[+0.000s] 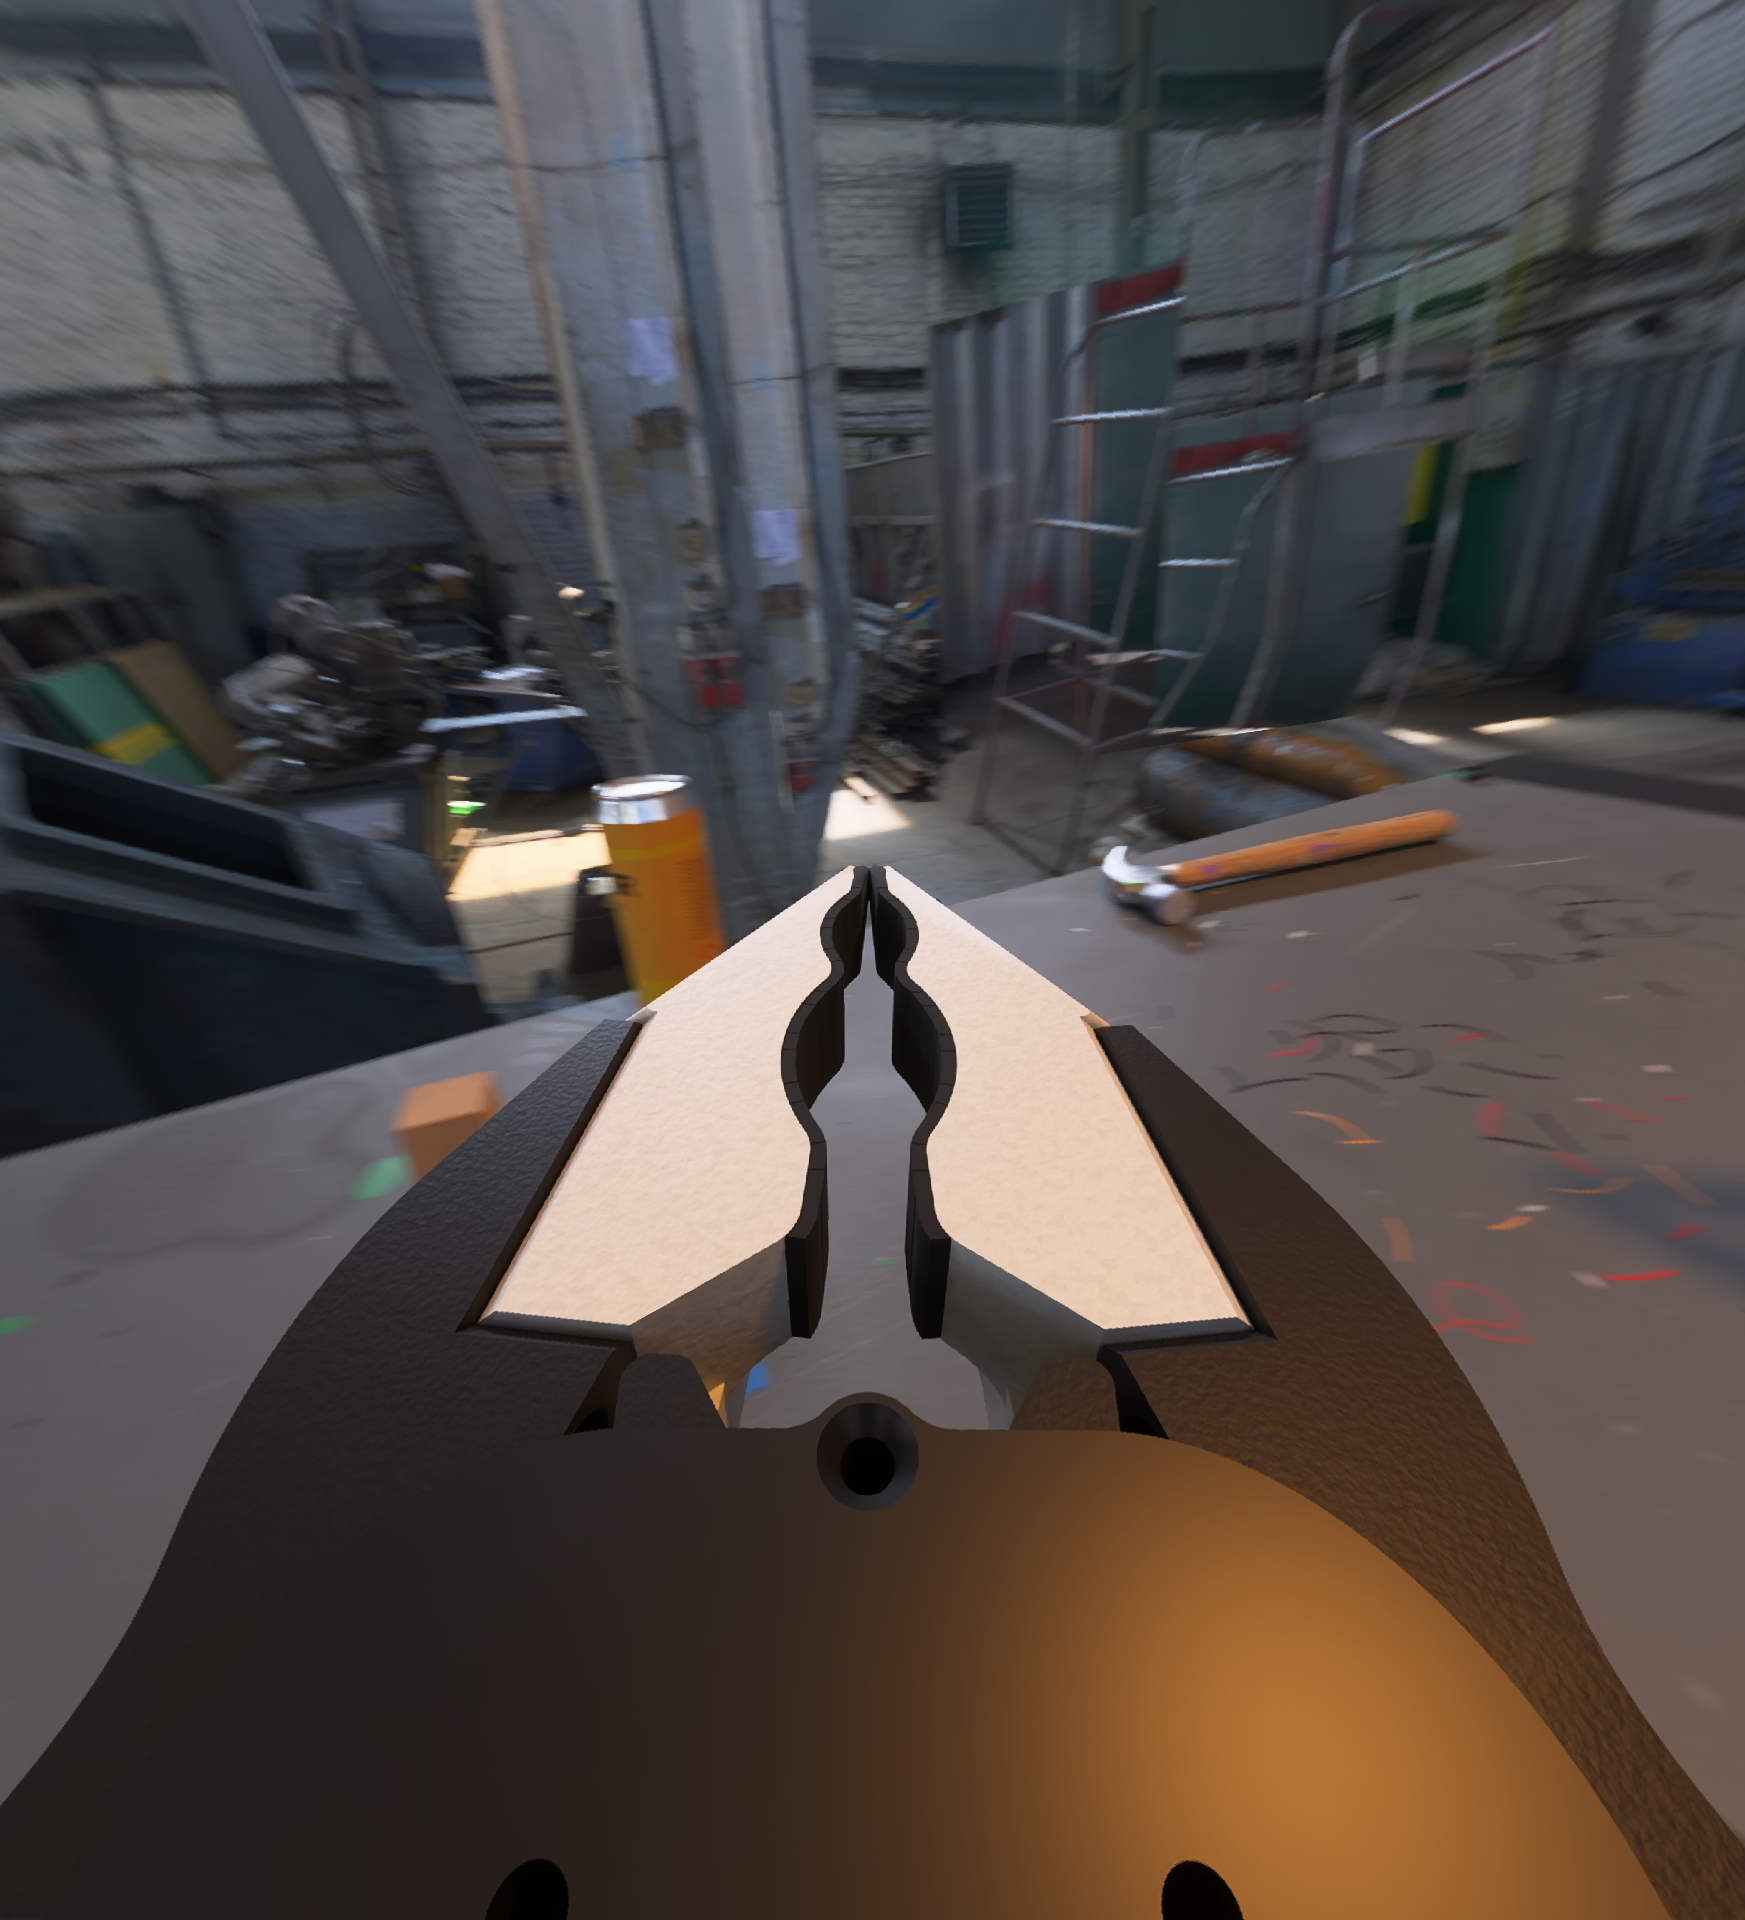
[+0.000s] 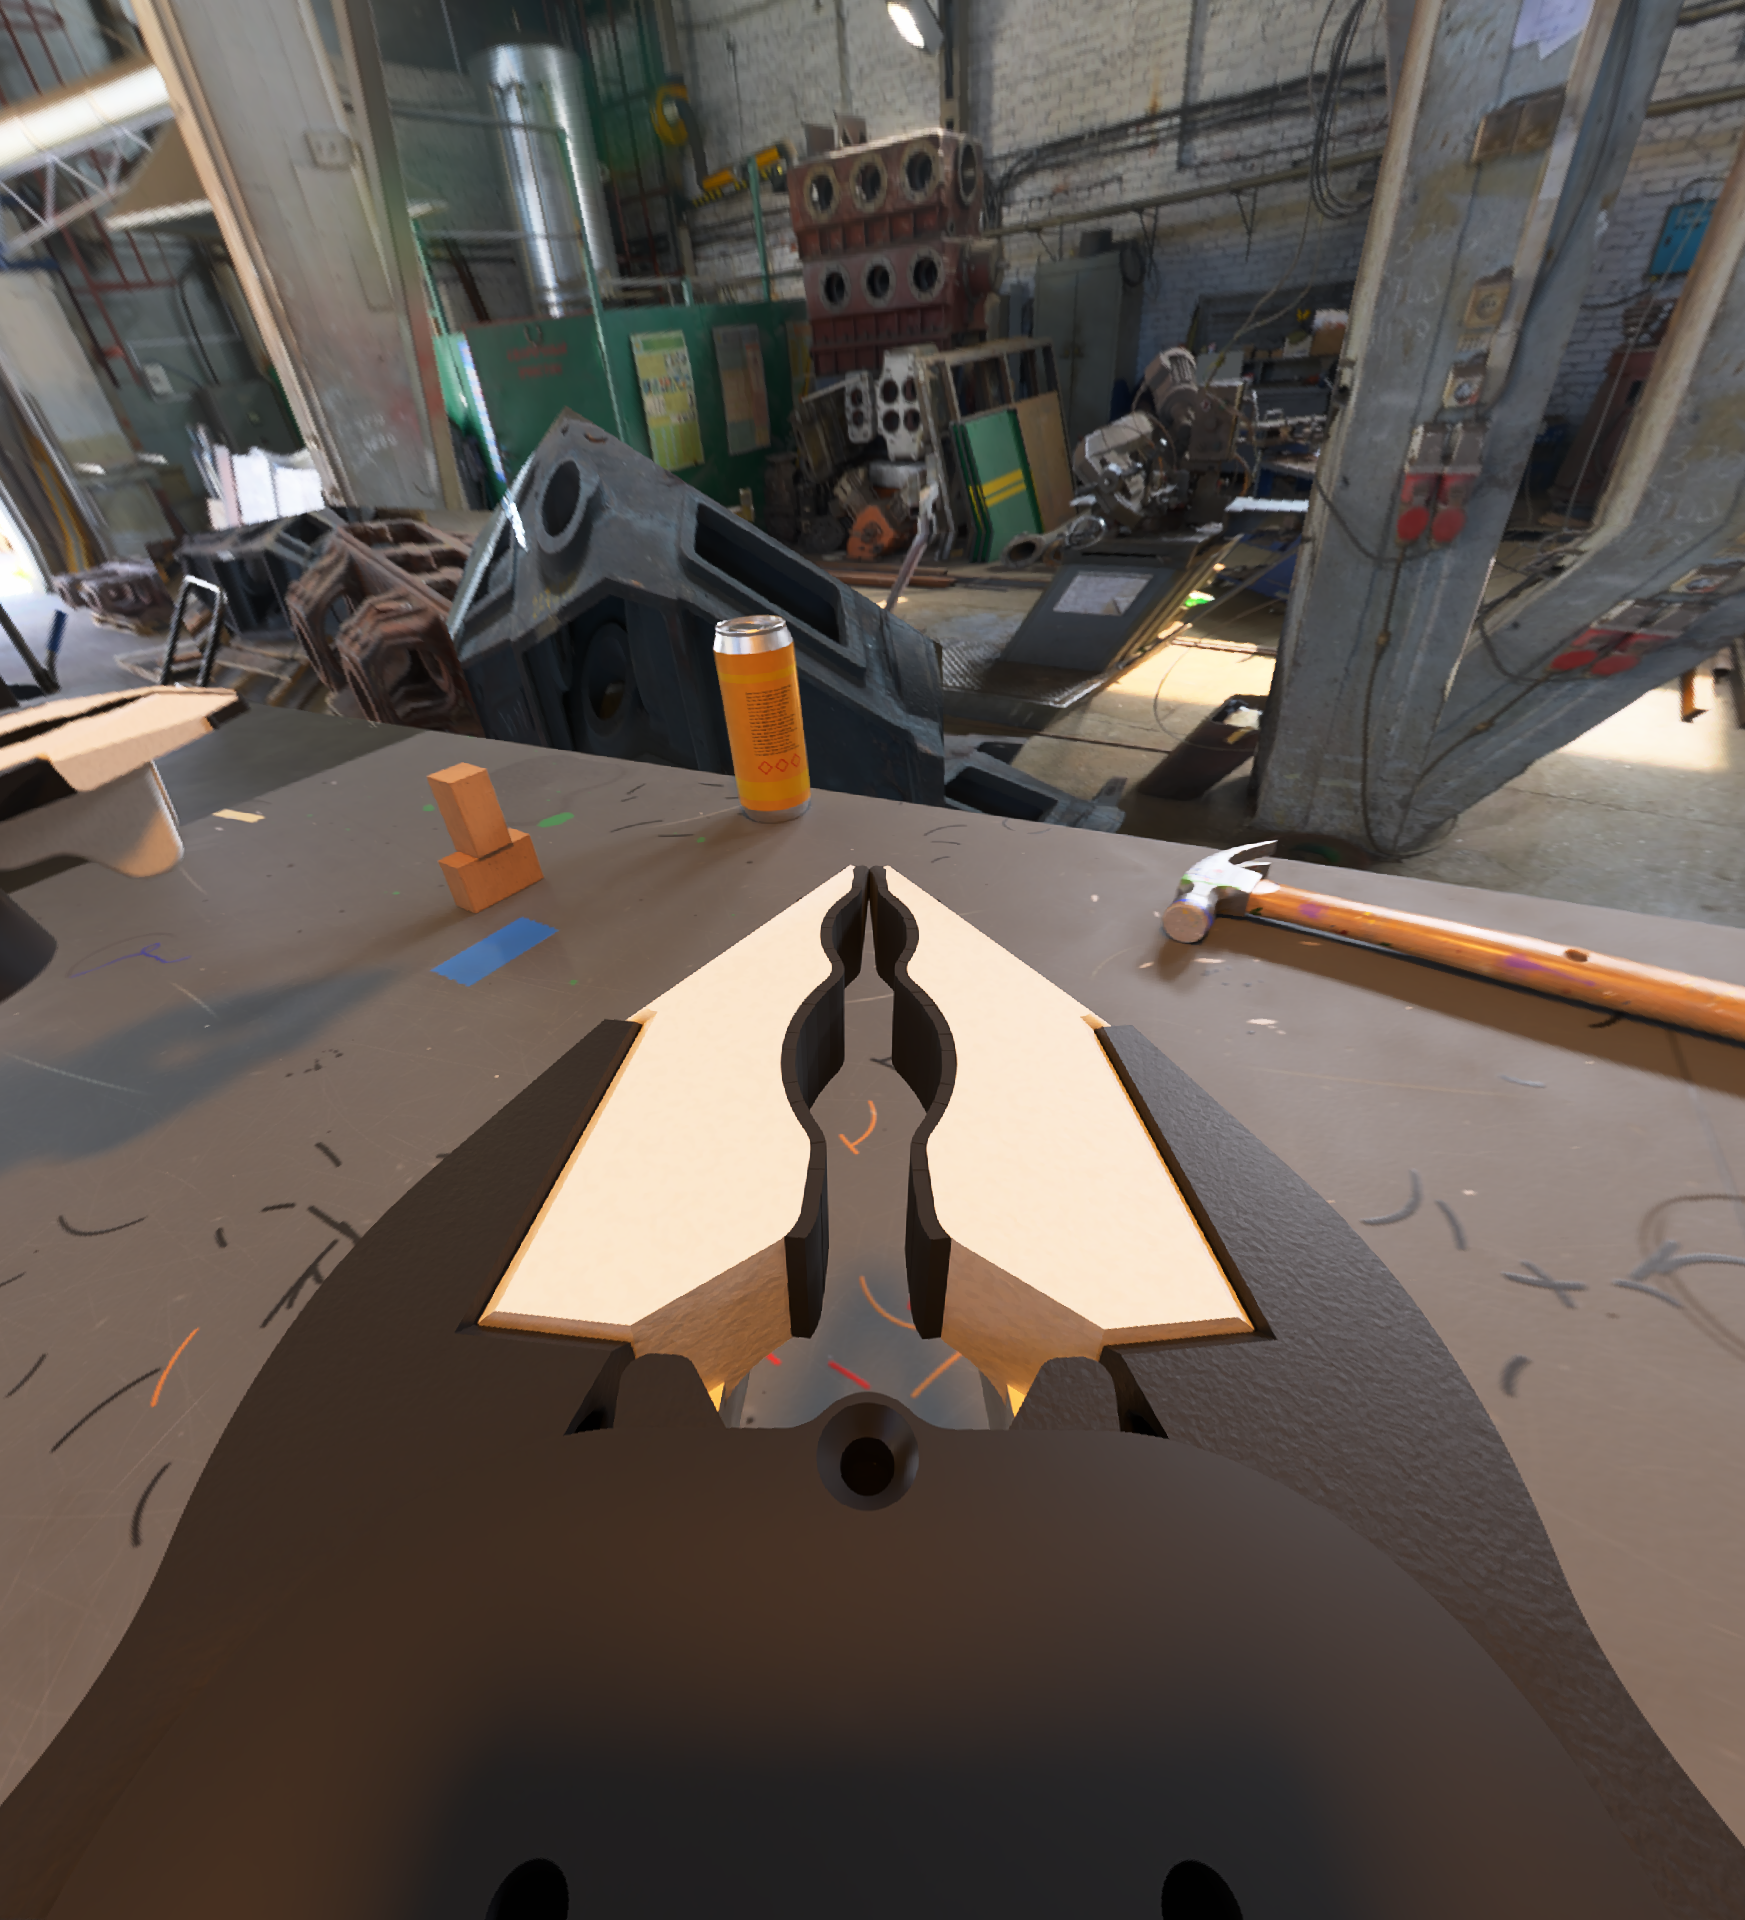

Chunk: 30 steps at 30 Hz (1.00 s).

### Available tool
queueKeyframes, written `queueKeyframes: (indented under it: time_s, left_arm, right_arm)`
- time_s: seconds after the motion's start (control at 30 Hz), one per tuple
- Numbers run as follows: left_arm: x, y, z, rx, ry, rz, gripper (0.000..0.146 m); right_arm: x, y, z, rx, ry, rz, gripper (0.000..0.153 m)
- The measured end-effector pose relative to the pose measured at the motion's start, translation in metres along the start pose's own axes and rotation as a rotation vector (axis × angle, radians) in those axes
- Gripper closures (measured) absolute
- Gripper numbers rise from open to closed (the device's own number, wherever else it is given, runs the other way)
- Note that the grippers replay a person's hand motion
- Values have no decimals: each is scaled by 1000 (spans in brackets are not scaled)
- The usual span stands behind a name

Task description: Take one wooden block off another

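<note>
grey-brown table (image 2: 1470, 1351), scuffed and marked with scribbles, carries every item in both views. left gripper (image 1: 868, 883): fingertips closed together, nothing between them, held above the table; in the right wrist view it shows at the far left edge (image 2: 120, 727), well apart from the blocks. right gripper (image 2: 868, 883): fingertips likewise pressed together and empty, held above the table. hammer (image 2: 1470, 961): wooden handle, steel claw head, lying flat on the right side of the table, head toward the middle; also seen in the left wrist view (image 1: 1263, 862). can (image 2: 762, 717): orange with a silver top, upright near the far table edge, between the blocks and the hammer; in the left wrist view (image 1: 655, 883) it is partly hidden behind the left finger. lower block (image 2: 494, 871): wood, resting on the table left of the can. upper block (image 2: 468, 805): wood, standing upright on the lower block, tilted slightly and offset to its left side. in the left wrist view only a corner of a block (image 1: 447, 1117) shows beside the left finger; which block cannot be determined. blue patch (image 2: 494, 949): flat on the table just in front of the blocks.
</note>
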State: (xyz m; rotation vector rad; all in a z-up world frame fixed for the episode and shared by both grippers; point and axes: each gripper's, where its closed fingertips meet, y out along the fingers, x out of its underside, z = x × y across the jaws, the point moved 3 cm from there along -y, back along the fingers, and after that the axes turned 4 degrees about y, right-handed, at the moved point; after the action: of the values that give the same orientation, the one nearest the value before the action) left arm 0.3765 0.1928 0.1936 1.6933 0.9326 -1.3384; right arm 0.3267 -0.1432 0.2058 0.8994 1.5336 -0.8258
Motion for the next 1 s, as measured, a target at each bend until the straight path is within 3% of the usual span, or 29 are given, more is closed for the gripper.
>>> queueKeyframes:
  time_s: [0.1,0.33,0.43,0.57,1.0]
  left_arm:
    - [-7,-11,-32,-121,95,-16,146]
    - [8,-29,-93,-270,32,-119,146]
    - [19,-27,-101,-261,-2,-179,136]
    - [35,-9,-97,-203,-39,-300,119]
    - [112,70,-126,-261,-16,-729,101]
  right_arm:
    - [22,5,-4,-28,24,38,153]
    - [42,9,-5,-66,13,17,153]
    - [41,7,-3,-71,19,22,153]
    - [41,5,-1,-86,38,23,153]
    - [27,-3,5,-89,28,59,153]
